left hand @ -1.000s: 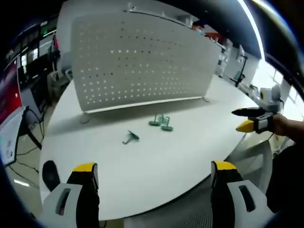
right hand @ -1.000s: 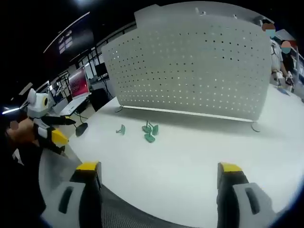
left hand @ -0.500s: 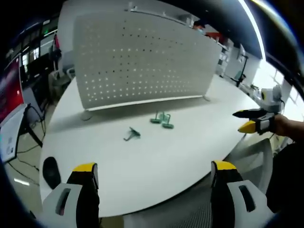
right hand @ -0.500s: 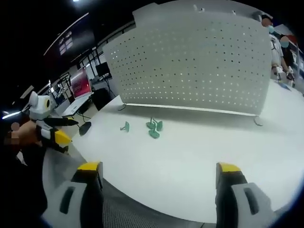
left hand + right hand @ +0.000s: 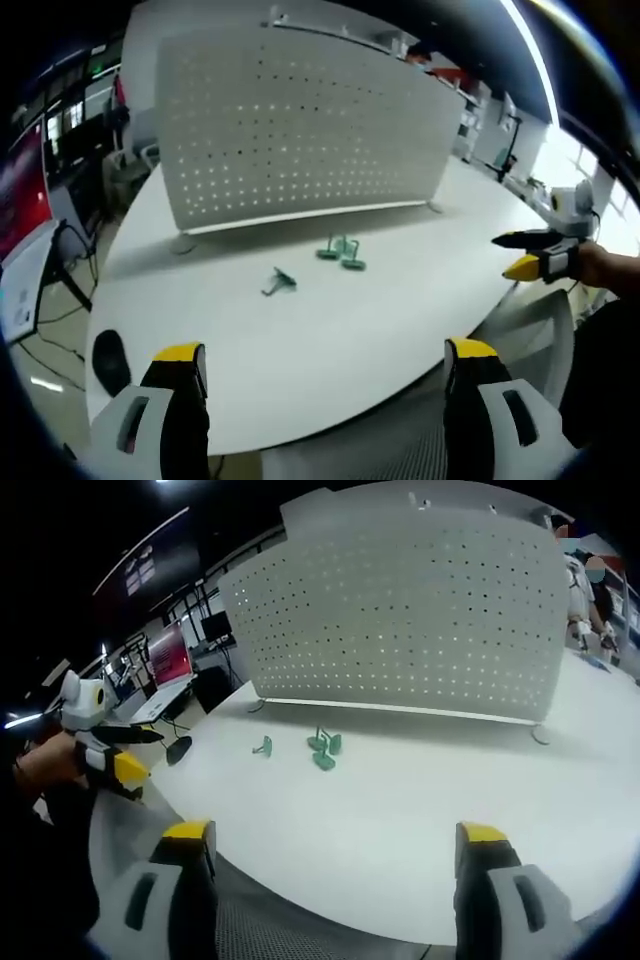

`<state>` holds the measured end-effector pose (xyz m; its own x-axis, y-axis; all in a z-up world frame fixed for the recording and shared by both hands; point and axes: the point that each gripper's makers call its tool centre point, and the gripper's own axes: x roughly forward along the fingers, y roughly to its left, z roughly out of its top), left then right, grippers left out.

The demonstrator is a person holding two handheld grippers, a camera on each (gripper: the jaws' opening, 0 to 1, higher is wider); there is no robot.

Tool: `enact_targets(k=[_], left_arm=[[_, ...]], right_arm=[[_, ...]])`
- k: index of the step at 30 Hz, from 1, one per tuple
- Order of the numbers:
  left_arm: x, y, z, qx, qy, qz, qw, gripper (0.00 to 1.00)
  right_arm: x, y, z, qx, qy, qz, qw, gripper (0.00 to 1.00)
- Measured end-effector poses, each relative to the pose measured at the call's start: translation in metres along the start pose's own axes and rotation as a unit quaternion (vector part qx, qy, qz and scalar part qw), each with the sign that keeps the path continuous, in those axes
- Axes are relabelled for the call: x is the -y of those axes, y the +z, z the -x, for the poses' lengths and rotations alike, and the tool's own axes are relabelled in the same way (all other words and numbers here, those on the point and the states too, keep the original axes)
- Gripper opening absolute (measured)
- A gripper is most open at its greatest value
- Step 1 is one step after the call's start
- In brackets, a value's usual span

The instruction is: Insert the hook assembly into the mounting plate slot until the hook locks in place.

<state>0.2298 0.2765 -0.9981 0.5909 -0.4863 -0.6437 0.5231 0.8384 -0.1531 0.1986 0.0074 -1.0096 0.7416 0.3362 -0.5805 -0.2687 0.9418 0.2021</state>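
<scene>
Green hooks (image 5: 340, 255) lie on the white table (image 5: 330, 330), unmoved since a second ago.
Your left gripper (image 5: 325, 365) and right gripper (image 5: 325, 845) stay wide open, holding nothing.

It looks like an open office or lab: a white round table (image 5: 300, 330) with a perforated white panel (image 5: 410, 620) standing on it, computer monitors (image 5: 168, 655) behind, and long ceiling lights (image 5: 530, 50).
</scene>
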Motion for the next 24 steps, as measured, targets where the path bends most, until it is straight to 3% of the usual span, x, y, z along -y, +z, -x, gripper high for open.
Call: enact_targets(k=[24], left_arm=[[-0.0038, -0.001, -0.0009, -0.001, 0.002, 0.002, 1.0, 1.0]], right_arm=[[0.0063, -0.0017, 0.0011, 0.0, -0.009, 0.002, 1.0, 0.96]])
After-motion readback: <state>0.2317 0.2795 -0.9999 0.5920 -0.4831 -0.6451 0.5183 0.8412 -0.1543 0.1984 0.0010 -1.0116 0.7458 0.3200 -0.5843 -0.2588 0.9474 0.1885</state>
